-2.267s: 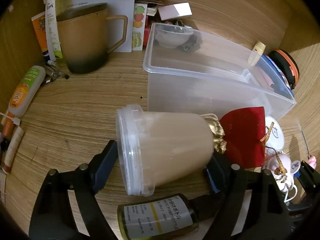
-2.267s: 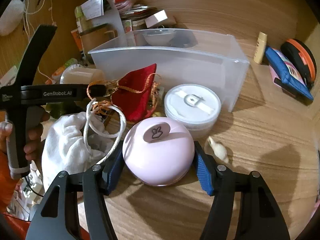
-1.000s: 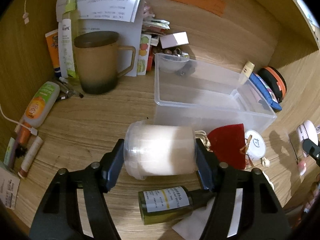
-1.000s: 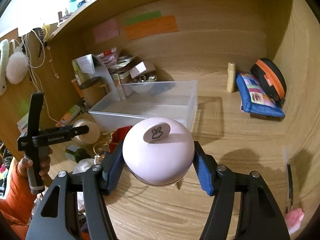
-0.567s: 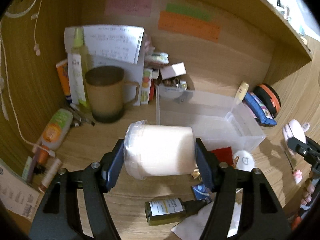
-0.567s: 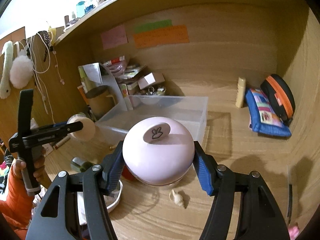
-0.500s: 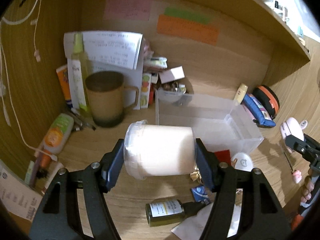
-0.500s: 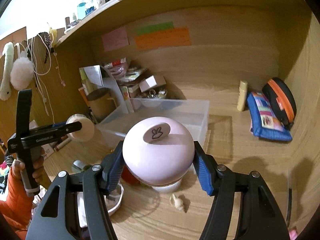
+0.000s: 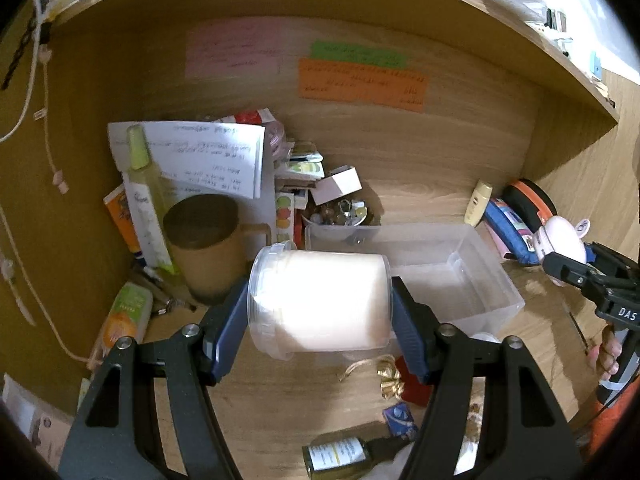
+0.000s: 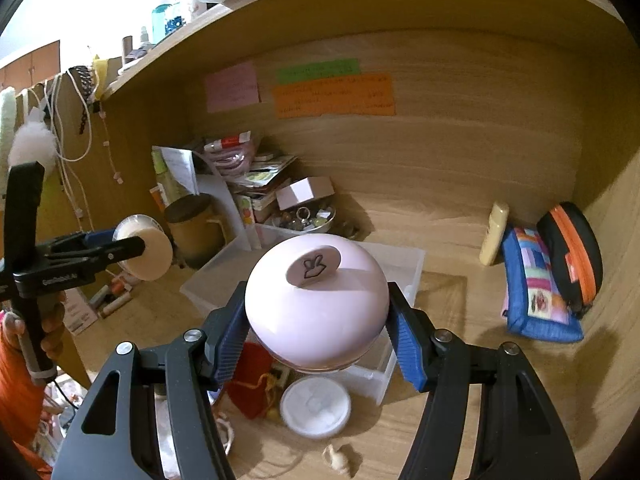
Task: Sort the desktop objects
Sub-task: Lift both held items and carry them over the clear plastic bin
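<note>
The left gripper point(image 9: 320, 312) is clamped on a translucent lidded tub point(image 9: 318, 304) lying sideways, raised above the worktop point(image 9: 280, 412); the right gripper point(image 10: 316, 320) is closed on a pink domed case point(image 10: 316, 312); a clear plastic bin point(image 9: 460, 276) sits at 1 o'clock of the tub.

So we've got the bin point(image 9: 452, 276) mid-desk, mug point(image 9: 204, 248) at its 9 o'clock, trinket bowl point(image 9: 340, 212) at 12 behind it, pouches point(image 10: 536, 292) off at 3, and a round lidded tub point(image 10: 315, 406) plus bottle point(image 9: 340, 454) down at 6.
</note>
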`<state>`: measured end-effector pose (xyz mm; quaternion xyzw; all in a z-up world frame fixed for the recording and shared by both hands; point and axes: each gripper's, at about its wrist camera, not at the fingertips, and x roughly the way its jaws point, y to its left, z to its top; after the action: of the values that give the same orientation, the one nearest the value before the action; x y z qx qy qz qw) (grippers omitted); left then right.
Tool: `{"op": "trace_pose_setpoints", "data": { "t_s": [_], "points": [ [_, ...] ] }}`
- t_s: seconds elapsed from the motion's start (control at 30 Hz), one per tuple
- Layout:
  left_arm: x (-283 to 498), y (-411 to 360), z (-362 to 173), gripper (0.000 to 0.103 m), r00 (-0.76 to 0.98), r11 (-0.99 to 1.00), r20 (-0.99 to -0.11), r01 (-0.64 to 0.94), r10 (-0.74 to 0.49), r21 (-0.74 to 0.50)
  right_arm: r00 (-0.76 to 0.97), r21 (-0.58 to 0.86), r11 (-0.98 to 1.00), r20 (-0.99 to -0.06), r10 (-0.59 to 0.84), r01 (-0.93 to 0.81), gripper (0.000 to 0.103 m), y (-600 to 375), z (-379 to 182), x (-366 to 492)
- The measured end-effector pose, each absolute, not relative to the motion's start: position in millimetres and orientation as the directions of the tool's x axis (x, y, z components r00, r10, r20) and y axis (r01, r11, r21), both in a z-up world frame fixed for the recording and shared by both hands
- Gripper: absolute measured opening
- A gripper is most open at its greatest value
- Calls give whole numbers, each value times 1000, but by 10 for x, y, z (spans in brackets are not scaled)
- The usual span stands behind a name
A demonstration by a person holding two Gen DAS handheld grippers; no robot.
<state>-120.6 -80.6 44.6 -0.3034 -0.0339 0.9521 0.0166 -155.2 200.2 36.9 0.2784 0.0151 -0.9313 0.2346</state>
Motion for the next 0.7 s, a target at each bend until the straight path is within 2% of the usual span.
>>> {"op": "trace_pose_setpoints", "data": {
  "t_s": [0.7],
  "points": [
    [-2123, -498, 235, 66, -735, -992, -666, -106, 127, -73, -654, 69, -879, -641, -401, 472, 60, 1762, 27, -2410]
  ]
}}
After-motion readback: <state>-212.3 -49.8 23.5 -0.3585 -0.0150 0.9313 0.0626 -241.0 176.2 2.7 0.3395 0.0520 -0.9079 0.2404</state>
